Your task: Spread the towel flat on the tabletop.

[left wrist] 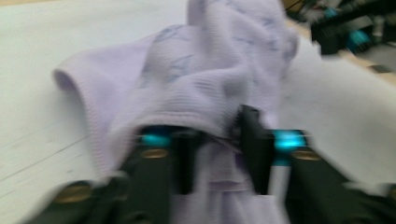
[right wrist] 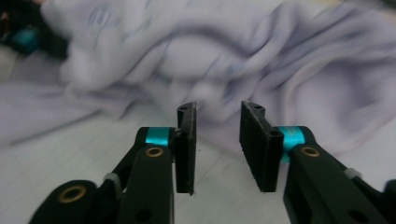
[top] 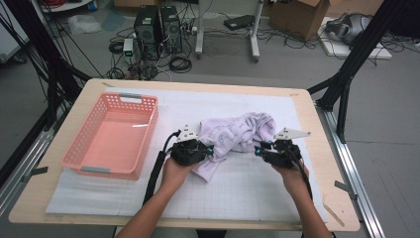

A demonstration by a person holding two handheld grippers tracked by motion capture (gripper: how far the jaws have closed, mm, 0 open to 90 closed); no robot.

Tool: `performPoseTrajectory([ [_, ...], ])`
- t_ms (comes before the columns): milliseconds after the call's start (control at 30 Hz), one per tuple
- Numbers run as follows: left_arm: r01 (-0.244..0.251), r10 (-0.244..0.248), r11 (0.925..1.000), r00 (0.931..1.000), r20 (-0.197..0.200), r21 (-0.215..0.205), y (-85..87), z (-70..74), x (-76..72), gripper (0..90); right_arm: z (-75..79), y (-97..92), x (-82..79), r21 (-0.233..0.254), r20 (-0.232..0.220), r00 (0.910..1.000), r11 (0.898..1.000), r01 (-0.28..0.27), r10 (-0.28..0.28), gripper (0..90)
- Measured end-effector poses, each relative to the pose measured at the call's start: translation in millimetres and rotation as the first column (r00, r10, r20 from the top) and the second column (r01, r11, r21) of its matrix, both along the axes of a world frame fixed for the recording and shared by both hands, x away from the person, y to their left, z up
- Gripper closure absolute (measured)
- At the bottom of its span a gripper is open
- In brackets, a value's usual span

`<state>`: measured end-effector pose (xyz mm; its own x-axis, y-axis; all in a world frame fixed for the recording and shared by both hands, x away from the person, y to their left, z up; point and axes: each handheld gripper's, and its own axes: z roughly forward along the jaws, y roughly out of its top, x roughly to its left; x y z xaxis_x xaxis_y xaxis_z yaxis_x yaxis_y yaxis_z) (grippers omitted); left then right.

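- Left gripper (left wrist: 217,151): a fold of the lilac cloth (left wrist: 205,79) is seen between the jaws, apparently pinched; view blurred.
- Right gripper (right wrist: 217,140): jaws parted, cloth just ahead, untouched.

Crumpled lilac knitted cloth (top: 237,134) heaped mid-table, toward far edge, between left gripper (top: 205,150) and right gripper (top: 261,148); blocks straight path from one to other. Coral perforated plastic basket (top: 143,130) stands along left edge of light wooden table (top: 317,134), walls raised, inside open from above. Clear strip between basket and left gripper. Near edge of white gridded mat (top: 242,191) bare between person's forearms. Right edge free beyond right gripper.
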<state>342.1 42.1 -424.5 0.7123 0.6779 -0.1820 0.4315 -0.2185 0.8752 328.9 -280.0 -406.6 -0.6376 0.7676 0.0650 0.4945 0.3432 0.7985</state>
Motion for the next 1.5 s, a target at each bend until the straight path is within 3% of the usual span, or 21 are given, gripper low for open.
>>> performPoseTrajectory([
  [67, -0.017, 0.017, 0.9998, 0.9998, 0.002, -0.006, 1.3, 0.4, 1.4, 81.7, -15.9, 9.0, -0.5, 0.000, -0.049, 0.9985, 1.000, -0.025, 0.024, 52.6],
  [133, -0.021, 0.022, 0.9997, 0.9997, 0.009, -0.011, 2.5, 1.0, 2.3, 82.7, -26.9, 20.5, 3.6, -0.007, -0.061, 0.9978, 1.000, -0.025, 0.025, 49.7],
  [233, -0.021, 0.022, 0.9995, 0.9995, 0.023, -0.022, 5.1, 3.0, 2.7, 83.2, -33.8, 38.3, 16.1, -0.018, -0.037, 0.9993, 1.000, 0.006, -0.007, 49.6],
  [267, -0.025, 0.026, 0.9992, 0.9994, 0.025, -0.032, 6.5, 4.1, 2.7, 83.3, -34.9, 42.1, 21.8, 0.000, -0.032, 0.9992, 1.000, 0.024, -0.024, 53.9],
  [300, -0.029, 0.030, 0.9987, 0.9992, 0.025, -0.042, 8.4, 5.3, 2.7, 83.3, -35.2, 44.9, 26.3, 0.024, -0.039, 0.9987, 0.999, 0.035, -0.034, 64.2],
  [333, -0.032, 0.033, 0.9982, 0.9991, 0.027, -0.050, 10.3, 6.8, 2.4, 83.3, -35.1, 46.4, 29.6, 0.048, -0.043, 0.9989, 0.999, 0.023, -0.021, 74.7],
  [367, -0.030, 0.031, 0.9984, 0.9989, 0.034, -0.048, 13.0, 8.8, 2.4, 83.3, -34.2, 46.6, 30.6, 0.058, -0.043, 0.9990, 0.998, 0.011, -0.008, 79.5],
  [467, -0.027, 0.030, 0.9978, 0.9983, 0.049, -0.061, 21.5, 14.6, 2.8, 83.7, -26.4, 37.8, 24.9, 0.086, -0.060, 0.9979, 0.996, -0.022, 0.027, 81.3],
  [633, -0.013, 0.022, 0.9939, 0.9960, 0.087, -0.110, 30.0, 24.3, -0.8, 84.7, -2.4, 4.3, 0.8, 0.110, -0.028, 0.9982, 0.993, -0.050, 0.053, 81.4],
  [733, -0.015, 0.024, 0.9951, 0.9952, 0.094, -0.098, 29.8, 26.0, -1.2, 85.1, 10.7, -17.2, -10.0, 0.118, -0.018, 0.9987, 0.992, -0.046, 0.048, 81.4],
  [800, -0.030, 0.037, 0.9973, 0.9946, 0.097, -0.068, 26.0, 23.7, 0.0, 85.7, 18.5, -27.3, -12.8, 0.106, -0.004, 0.9994, 0.994, -0.033, 0.034, 81.7],
  [900, -0.064, 0.066, 0.9977, 0.9940, 0.087, -0.024, 18.6, 16.9, 5.4, 85.9, 26.9, -31.0, -9.9, 0.091, 0.002, 1.0000, 0.996, 0.002, -0.002, 82.5],
  [967, -0.103, 0.104, 0.9946, 0.9922, 0.069, -0.008, 18.5, 11.2, 12.3, 85.9, 28.0, -25.4, -2.5, 0.097, -0.002, 0.9997, 0.995, 0.023, -0.023, 82.4],
  [1067, -0.184, 0.182, 0.9826, 0.9818, 0.053, 0.027, 27.3, 3.0, 23.8, 85.8, 24.4, -4.9, 14.3, 0.096, -0.012, 0.9999, 0.995, 0.007, -0.006, 82.2],
  [1167, -0.215, 0.214, 0.9755, 0.9763, 0.033, 0.045, 34.9, -2.8, 30.5, 85.2, 18.8, 13.6, 28.8, 0.080, -0.003, 1.0000, 0.997, 0.006, -0.006, 81.3],
  [1233, -0.218, 0.218, 0.9741, 0.9758, 0.012, 0.058, 36.5, -5.5, 32.0, 77.5, 13.9, 21.7, 38.3, 0.041, 0.007, 0.9993, 0.998, 0.036, -0.037, 76.9],
  [1300, -0.198, 0.199, 0.9796, 0.9799, -0.021, 0.035, 36.7, -5.3, 31.0, 59.4, 9.9, 21.0, 43.2, 0.045, 0.000, 0.9979, 0.997, 0.064, -0.064, 69.4],
  [1333, -0.186, 0.186, 0.9819, 0.9824, -0.013, 0.037, 36.2, -4.0, 28.8, 55.3, 9.4, 18.5, 43.2, 0.060, -0.013, 0.9980, 0.996, 0.063, -0.062, 65.9],
  [1400, -0.177, 0.176, 0.9835, 0.9843, 0.011, 0.040, 35.5, -0.3, 22.4, 46.7, 10.9, 11.2, 36.5, 0.069, 0.009, 0.9968, 0.995, 0.078, -0.079, 58.5],
  [1500, -0.144, 0.144, 0.9890, 0.9892, 0.028, 0.033, 35.6, 4.6, 11.8, 44.9, 17.4, -8.2, 17.8, 0.098, 0.046, 0.9938, 0.991, 0.096, -0.101, 55.9],
])
